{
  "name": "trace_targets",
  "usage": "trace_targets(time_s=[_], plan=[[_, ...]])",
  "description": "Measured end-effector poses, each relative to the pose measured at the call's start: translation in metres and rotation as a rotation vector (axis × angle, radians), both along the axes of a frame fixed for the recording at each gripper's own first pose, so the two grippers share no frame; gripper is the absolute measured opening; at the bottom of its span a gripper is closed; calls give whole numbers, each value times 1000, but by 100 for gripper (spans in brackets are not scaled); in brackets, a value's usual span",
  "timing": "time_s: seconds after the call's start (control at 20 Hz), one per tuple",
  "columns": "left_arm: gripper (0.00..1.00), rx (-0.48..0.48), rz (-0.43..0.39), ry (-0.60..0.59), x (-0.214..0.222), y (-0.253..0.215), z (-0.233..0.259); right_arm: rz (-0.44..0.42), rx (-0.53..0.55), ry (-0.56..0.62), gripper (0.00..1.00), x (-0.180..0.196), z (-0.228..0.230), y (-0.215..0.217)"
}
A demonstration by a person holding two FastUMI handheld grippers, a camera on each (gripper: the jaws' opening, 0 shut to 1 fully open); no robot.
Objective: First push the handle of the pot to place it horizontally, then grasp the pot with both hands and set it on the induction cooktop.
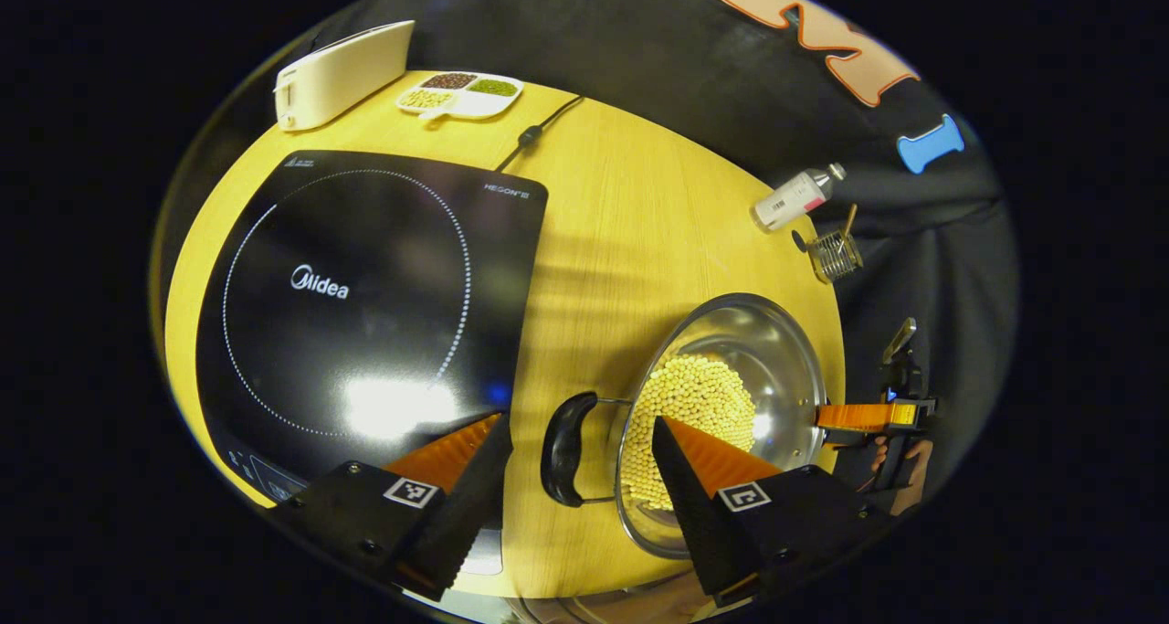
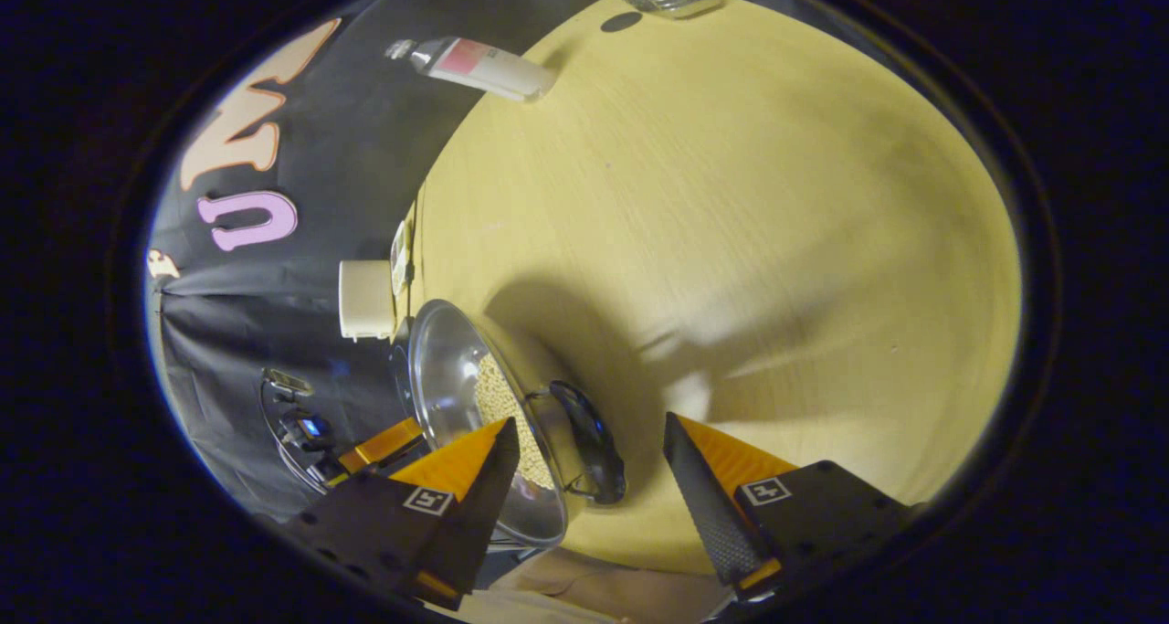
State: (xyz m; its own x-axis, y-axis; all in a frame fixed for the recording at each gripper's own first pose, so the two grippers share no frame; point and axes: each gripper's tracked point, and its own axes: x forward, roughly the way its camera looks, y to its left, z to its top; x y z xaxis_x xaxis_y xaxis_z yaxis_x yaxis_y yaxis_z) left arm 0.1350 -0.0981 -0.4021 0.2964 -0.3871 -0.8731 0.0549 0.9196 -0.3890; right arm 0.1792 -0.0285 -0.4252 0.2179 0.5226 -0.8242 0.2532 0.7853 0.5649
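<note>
Here, in the left gripper view, the left gripper [image 1: 580,464] hovers low over a round yellow wooden table [image 1: 639,213] with its two fingers spread wide apart, gripping nothing. Between the fingers lies the black loop handle [image 1: 563,448] of a stainless-steel pot [image 1: 758,350], which stands near the table's right edge and holds a heap of pale yellow beans [image 1: 699,405]. The handle juts from the pot's left side toward a black induction cooktop [image 1: 365,304] that covers the table's left half; pot and cooktop are apart, with bare wood between them. At the table's far edge sit a white toaster [image 1: 342,74] and a white divided dish of beans [image 1: 461,94], and a black cable [image 1: 539,131] trails off the edge. At the far right edge lie a white bottle [image 1: 795,196] on its side and a small wire holder [image 1: 833,257]. Beyond the pot's right rim, the right gripper [image 1: 854,417] reaches in, held by a hand [image 1: 900,469]. In the right gripper view, the right gripper [image 2: 592,460] also has its fingers wide apart, with the pot's second black handle [image 2: 589,441] in the gap, closer to the left finger; whether a finger touches it cannot be told. The pot [image 2: 438,377] tilts away to the left with beans [image 2: 498,396] visible inside. The white bottle [image 2: 479,65] lies at the table's [image 2: 776,240] far edge, and the toaster [image 2: 365,300] shows end-on beyond the pot.
</note>
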Motion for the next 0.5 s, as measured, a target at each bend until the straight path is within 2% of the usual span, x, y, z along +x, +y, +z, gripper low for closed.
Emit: trace_targets(time_s=[0.1, 0.15, 0.2, 0.4, 0.45, 0.5], plan=[[95, -2, -27, 27, -3, -8, -4, 14, 6, 9, 73, 1, -3, 6], [95, -6, -34, 37, -3, -12, -6, 22, 11, 13, 93, 0, -5, 8], [95, 11, -43, 45, -3, -13, -9, 28, 13, 14, 83, -1, -5, 9], [95, 30, -47, 98, -5, -14, -24, 61, -6, 36, 82, -8, -15, 9], [89, 43, -48, 104, -5, -11, -27, 74, -25, 41, 72, -10, -20, 7], [88, 52, -40, 111, -3, -9, -29, 75, 3, 40, 82, -8, -16, 12]])
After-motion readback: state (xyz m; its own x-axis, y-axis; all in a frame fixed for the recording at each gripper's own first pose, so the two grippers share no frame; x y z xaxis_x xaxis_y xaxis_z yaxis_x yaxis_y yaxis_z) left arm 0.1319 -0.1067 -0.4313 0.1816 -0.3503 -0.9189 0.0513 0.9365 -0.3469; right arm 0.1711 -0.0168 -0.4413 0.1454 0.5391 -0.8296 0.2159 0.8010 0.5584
